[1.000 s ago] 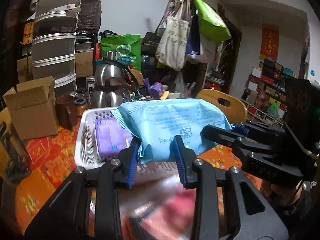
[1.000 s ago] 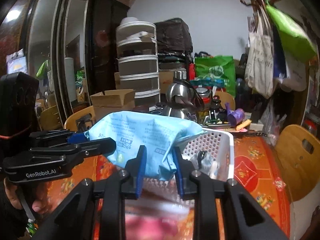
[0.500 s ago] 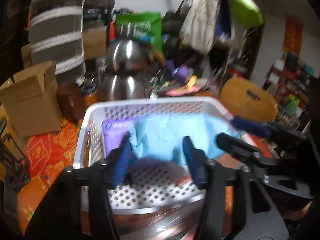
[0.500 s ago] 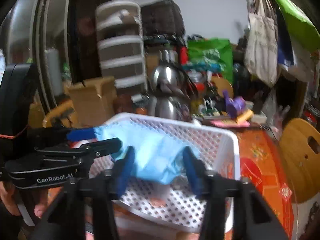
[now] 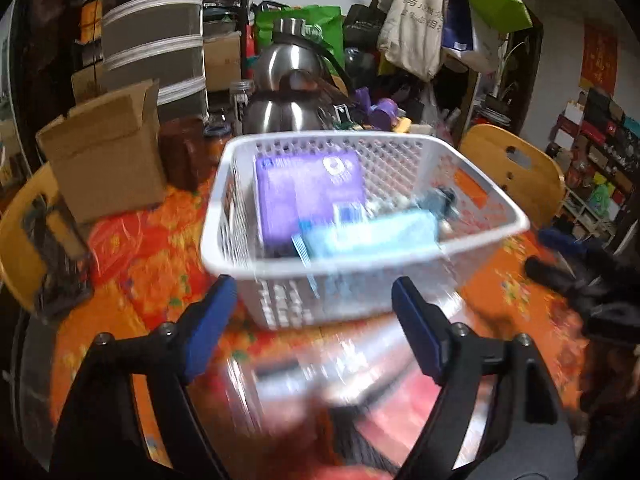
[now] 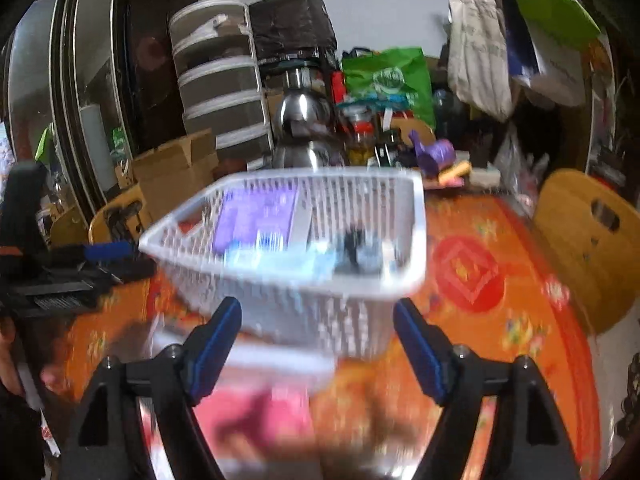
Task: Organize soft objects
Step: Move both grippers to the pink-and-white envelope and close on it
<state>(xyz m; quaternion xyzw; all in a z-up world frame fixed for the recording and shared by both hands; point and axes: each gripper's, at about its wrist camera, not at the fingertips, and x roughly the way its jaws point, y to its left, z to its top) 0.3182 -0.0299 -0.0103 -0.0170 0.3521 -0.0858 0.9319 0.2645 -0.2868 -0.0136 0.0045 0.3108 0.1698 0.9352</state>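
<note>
A white perforated basket stands on the orange tablecloth; it also shows in the right wrist view. Inside lie a light blue soft pack, also in the right wrist view, and a purple pack, also in the right wrist view. My left gripper is open and empty, just in front of the basket. My right gripper is open and empty, also in front of it. A blurred pink pack lies below my right gripper.
A cardboard box and a brown jar stand left of the basket. Steel kettles stand behind it. Wooden chairs sit at the table's edges. Bags hang at the upper right.
Both grippers held the blue pack above the basket, lowered it in, opened and pulled back. The blue pack now lies in the basket.
</note>
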